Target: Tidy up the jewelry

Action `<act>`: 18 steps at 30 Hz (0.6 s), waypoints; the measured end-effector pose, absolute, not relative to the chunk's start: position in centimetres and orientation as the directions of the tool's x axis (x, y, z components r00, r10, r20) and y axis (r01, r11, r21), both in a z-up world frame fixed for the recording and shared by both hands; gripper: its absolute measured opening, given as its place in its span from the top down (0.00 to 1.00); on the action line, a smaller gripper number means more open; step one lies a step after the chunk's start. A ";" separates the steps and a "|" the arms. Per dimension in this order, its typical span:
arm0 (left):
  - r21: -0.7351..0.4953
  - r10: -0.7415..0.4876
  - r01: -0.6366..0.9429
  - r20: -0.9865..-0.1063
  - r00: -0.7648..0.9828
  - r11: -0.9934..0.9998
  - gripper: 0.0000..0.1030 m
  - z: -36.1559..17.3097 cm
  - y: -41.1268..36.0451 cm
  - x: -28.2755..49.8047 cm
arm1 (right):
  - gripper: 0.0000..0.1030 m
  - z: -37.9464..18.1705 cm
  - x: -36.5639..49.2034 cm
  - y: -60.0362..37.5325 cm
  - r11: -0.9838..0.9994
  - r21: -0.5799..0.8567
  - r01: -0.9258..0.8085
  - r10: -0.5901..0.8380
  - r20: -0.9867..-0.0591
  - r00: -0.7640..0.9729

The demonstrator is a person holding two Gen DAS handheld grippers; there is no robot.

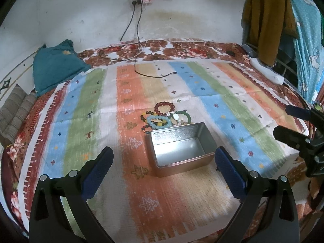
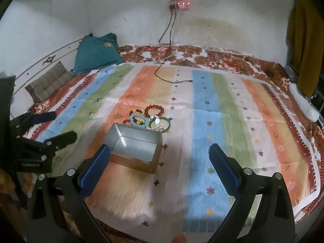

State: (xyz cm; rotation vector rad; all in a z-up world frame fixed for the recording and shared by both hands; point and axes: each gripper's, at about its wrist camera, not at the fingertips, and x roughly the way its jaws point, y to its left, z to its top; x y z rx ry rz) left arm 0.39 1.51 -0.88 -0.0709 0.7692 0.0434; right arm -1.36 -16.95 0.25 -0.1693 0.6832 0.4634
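An empty open metal tin stands on the striped cloth; it also shows in the right wrist view. Just behind it lies a pile of bracelets: a dark red bead one, a pale blue bead one, a green bangle. The same pile shows in the right wrist view. My left gripper is open and empty, above the cloth in front of the tin. My right gripper is open and empty, to the right of the tin; it also shows at the right edge of the left view.
A black charging cable lies on the far part of the cloth. A teal pillow and a folded grey cushion sit at the far left. A white roll lies at the far right, under hanging clothes.
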 end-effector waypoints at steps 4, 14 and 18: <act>-0.040 0.021 -0.068 -0.700 0.714 0.997 0.05 -0.8 1.2 0.5 | 0.04 0.1 -1.3 -16.7 0.887 -0.010 -0.462 0.350 -0.640 0.684; -0.029 0.034 -0.075 -0.693 0.720 0.997 0.05 -0.6 1.0 0.4 | 0.04 -0.3 -1.1 -15.9 0.883 -0.044 -0.468 0.329 -0.655 0.680; -0.040 0.032 -0.084 -0.697 0.716 0.996 0.05 -0.7 1.4 0.5 | 0.04 -0.3 -1.1 -16.0 0.885 -0.040 -0.464 0.328 -0.655 0.681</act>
